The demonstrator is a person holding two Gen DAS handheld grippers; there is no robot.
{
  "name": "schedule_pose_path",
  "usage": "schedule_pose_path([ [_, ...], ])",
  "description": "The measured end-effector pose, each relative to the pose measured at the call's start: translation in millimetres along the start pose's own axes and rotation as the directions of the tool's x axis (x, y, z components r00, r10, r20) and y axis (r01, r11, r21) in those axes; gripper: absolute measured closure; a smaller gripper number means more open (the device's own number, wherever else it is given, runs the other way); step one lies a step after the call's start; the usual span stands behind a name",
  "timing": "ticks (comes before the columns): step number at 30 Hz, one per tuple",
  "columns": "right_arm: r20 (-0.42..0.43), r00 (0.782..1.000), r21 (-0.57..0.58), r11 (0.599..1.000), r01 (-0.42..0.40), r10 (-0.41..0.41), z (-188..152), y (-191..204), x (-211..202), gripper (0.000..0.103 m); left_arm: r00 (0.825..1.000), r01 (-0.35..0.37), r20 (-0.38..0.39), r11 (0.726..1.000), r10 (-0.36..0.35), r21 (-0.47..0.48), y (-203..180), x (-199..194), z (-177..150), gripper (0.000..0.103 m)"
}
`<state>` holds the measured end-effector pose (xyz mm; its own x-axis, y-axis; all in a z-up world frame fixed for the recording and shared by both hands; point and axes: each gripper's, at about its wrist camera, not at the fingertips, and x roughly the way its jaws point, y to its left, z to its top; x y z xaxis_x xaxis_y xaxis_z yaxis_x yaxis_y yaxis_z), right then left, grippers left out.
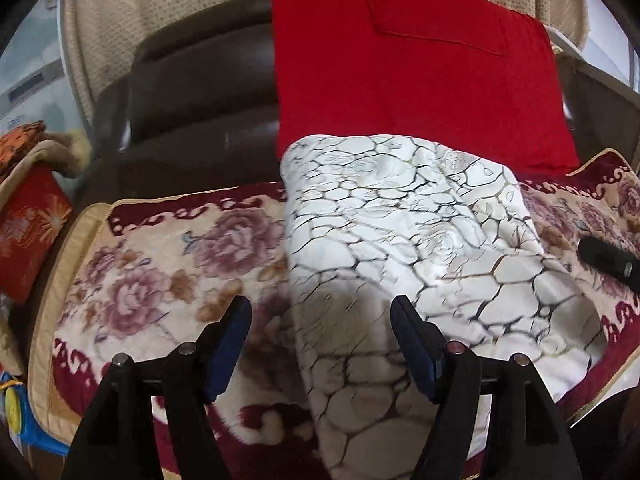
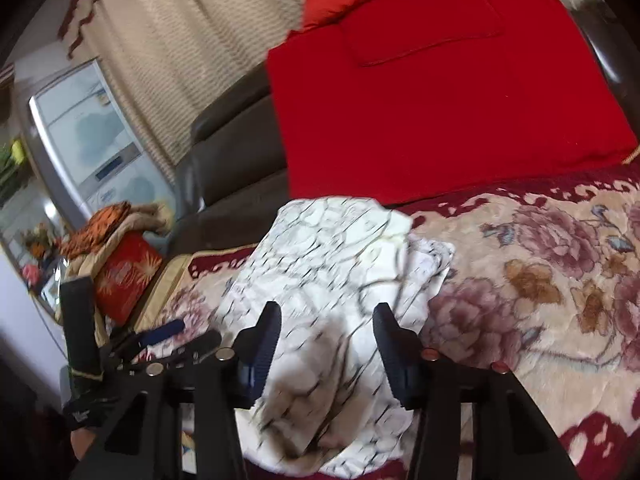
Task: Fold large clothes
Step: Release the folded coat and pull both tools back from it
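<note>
- Left hand-held gripper: at 6 o'clock in the left wrist view, jaws spread wide, blue-padded fingers clasping nothing. It hovers over the near left edge of the garment; the left finger lies over the blanket, the right over the cloth.
- Right hand-held gripper: at 6 o'clock in the right wrist view, jaws likewise apart, empty, with the garment showing in the gap between the fingers. Whether the tips touch the cloth cannot be told.
- White garment: folded cloth with a dark cracked-line print, lying flat on the blanket from 6 o'clock up to centre frame. In the right wrist view it looks rumpled, with a loose fold at its 2 o'clock corner.
- Floral blanket: cream plush with mauve roses and a maroon scroll border, covering the sofa seat under the garment, running from 9 to 3 o'clock.
- Black object: at 3 o'clock on the blanket, just beside the garment's right edge; too cropped to identify.
- Red cloth: spread at 12 o'clock, touching the garment's far edge, draped up the backrest.
- Dark sofa backrest: at 10 o'clock, left of the red cloth.
- Beige curtain: at 11 o'clock, behind the sofa.
</note>
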<state>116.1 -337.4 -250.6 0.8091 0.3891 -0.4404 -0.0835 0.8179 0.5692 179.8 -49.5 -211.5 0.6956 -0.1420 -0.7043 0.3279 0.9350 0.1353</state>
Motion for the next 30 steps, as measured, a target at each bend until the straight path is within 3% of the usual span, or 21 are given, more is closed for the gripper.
schedule_pose_path([
  [4, -0.114, 0.993, -0.008, 1.0, 0.028, -0.029, -24, 3, 20, 0.058, 0.999, -0.049, -0.009, 0.999, 0.048, -0.017, 7, -1, -7, 0.029],
  [7, -0.246, 0.963, -0.038, 0.994, 0.107, -0.113, -43, -6, 53, 0.058, 0.997, -0.071, -0.027, 0.997, 0.071, 0.003, 8, 13, -15, 0.014],
  [9, -0.275, 0.954, -0.017, 0.993, 0.12, -0.12, -48, -12, 62, 0.058, 0.995, -0.091, -0.046, 0.996, 0.092, 0.019, 6, 19, -17, 0.014],
  [13, -0.249, 0.962, -0.016, 0.994, 0.11, -0.111, -40, -4, 46, 0.055, 0.994, -0.102, -0.037, 0.995, 0.102, 0.009, 8, 7, -13, 0.014],
  [17, -0.208, 0.973, 0.004, 0.994, 0.105, -0.102, -31, 3, 18, 0.044, 0.991, -0.132, -0.026, 0.991, 0.132, -0.026, 10, -16, -14, 0.014],
  [22, -0.116, 0.985, -0.014, 0.991, 0.131, -0.132, -19, 19, -28, 0.037, 0.977, -0.208, 0.029, 0.977, 0.21, -0.05, 10, -60, -10, 0.014],
  [24, -0.079, 0.986, -0.023, 0.989, 0.143, -0.144, -14, 26, -47, 0.029, 0.972, -0.224, 0.059, 0.973, 0.227, -0.058, 11, -79, -7, 0.014],
  [27, -0.036, 0.987, -0.034, 0.988, 0.153, -0.154, -10, 39, -77, 0.028, 0.959, -0.258, 0.104, 0.964, 0.263, -0.065, 10, -113, -2, 0.013],
  [30, -0.015, 0.985, -0.046, 0.985, 0.168, -0.169, -7, 52, -94, 0.028, 0.945, -0.274, 0.164, 0.959, 0.283, -0.075, 9, -147, 0, 0.004],
])
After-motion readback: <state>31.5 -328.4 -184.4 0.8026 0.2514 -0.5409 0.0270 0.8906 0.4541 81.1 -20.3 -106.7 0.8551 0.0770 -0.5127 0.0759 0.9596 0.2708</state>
